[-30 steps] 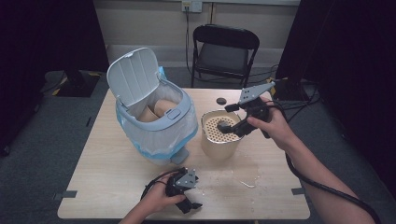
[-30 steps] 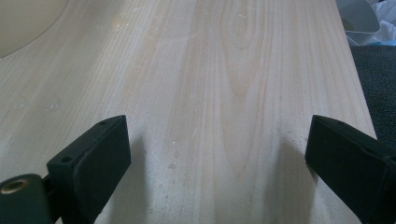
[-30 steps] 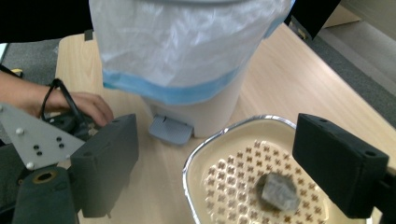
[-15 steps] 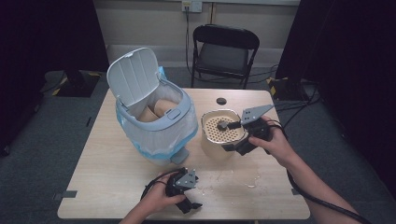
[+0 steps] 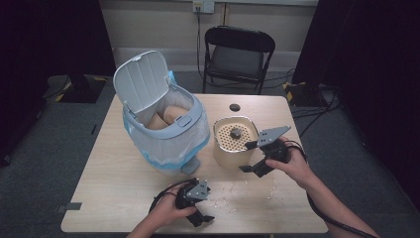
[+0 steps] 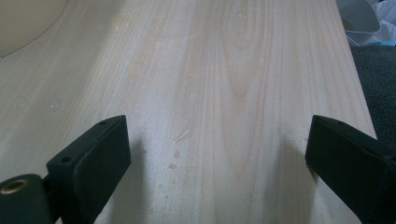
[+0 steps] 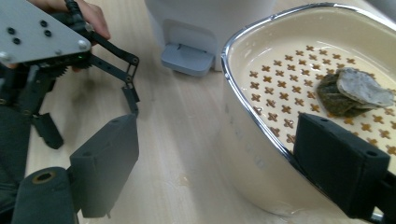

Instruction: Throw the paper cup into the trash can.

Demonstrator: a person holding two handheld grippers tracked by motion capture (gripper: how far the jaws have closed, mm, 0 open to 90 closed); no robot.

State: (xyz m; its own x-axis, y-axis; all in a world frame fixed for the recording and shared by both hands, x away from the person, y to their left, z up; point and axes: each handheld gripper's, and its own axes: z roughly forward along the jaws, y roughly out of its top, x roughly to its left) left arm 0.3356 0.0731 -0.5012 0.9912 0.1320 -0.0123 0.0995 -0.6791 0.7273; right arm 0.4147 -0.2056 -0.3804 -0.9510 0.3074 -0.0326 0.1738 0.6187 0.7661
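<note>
- High view: on the wooden table [image 5: 124, 183] a cream strainer container [image 5: 236, 142] with a perforated insert stands right of a small grey-blue lidded bin [image 5: 166, 124], whose lid stands open and which is lined with a pale blue bag. A dark scrap [image 5: 236, 133] lies on the insert. The right gripper [image 5: 251, 157] sits at the container's right side, one jaw reaching over the rim and the other lower beside the outer wall. The left gripper [image 5: 203, 218] rests near the table's front edge, well apart from the container. A black folding chair [image 5: 236, 54] stands beyond the table, and crumbs [image 5: 225, 196] are scattered between the two grippers.
- Left gripper view: the two black jaws stand wide apart over bare wood with nothing between them; a curve of the cream container shows at the upper left corner.
- Right gripper view: the jaws are apart and straddle the container's chrome-edged rim [image 7: 243, 98], one outside over the table, one inside above the star-shaped holes. No pad clearly presses on the wall. A crumpled grey-brown scrap lies on the insert beyond the inner jaw. The left gripper [image 7: 86, 126] and the bin's foot pedal [image 7: 187, 53] show farther off.
</note>
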